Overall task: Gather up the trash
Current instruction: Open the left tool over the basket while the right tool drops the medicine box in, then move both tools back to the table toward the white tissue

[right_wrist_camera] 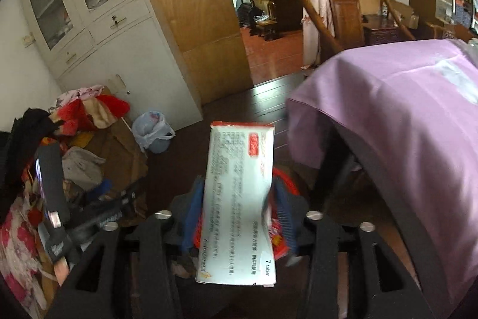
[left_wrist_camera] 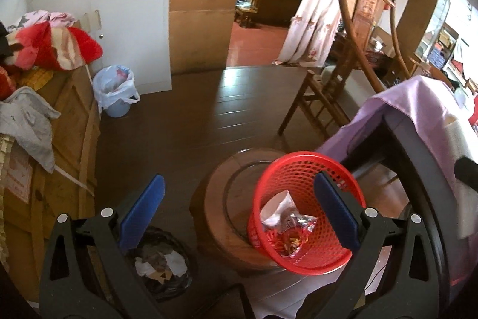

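Between the right hand-held gripper's (right_wrist_camera: 237,217) blue pads stands the white box (right_wrist_camera: 239,202), long axis pointing forward, red basket (left_wrist_camera: 307,211) just beneath; whether it's clamped or loose, I can't tell. Left hand-held gripper (left_wrist_camera: 239,217) gapes empty.

stool (left_wrist_camera: 215,199): red basket (left_wrist_camera: 307,208) | floor (left_wrist_camera: 185,121): black bin (left_wrist_camera: 162,262)

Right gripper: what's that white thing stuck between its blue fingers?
A white medicine box with a red label, seen in the right wrist view.
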`<state>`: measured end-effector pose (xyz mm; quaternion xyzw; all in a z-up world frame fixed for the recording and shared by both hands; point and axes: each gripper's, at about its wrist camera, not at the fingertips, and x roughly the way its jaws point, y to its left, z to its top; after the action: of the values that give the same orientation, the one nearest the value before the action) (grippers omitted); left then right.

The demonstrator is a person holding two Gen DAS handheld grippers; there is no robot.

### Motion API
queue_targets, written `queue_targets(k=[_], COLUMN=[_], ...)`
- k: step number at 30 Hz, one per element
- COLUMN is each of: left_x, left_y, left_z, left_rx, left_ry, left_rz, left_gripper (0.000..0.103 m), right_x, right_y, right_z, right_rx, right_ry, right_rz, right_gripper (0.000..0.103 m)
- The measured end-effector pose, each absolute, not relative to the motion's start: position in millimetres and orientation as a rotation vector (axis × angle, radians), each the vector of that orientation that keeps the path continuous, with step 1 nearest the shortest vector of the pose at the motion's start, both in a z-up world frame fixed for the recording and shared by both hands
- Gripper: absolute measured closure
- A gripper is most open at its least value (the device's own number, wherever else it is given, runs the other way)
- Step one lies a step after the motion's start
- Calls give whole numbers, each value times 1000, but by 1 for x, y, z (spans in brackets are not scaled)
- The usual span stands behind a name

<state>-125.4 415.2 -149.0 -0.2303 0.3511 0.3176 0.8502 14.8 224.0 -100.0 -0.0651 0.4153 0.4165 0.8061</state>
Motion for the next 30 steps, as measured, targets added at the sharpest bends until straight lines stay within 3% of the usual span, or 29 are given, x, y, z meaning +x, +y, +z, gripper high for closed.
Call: queue_targets(k=[12, 30], left_x=[-119, -68], left_y=[401, 283], left_z=[-138, -85], left_rx=[-465, -264], left_ry=[732, 708], left_rz=[640, 483], left_gripper=[7, 7], right_x=[31, 36], right_y=[191, 38], right_z=[-99, -64], right_rx=[-64, 83], right_ry=[898, 744], right_rz=[813, 647], right_gripper=[44, 39])
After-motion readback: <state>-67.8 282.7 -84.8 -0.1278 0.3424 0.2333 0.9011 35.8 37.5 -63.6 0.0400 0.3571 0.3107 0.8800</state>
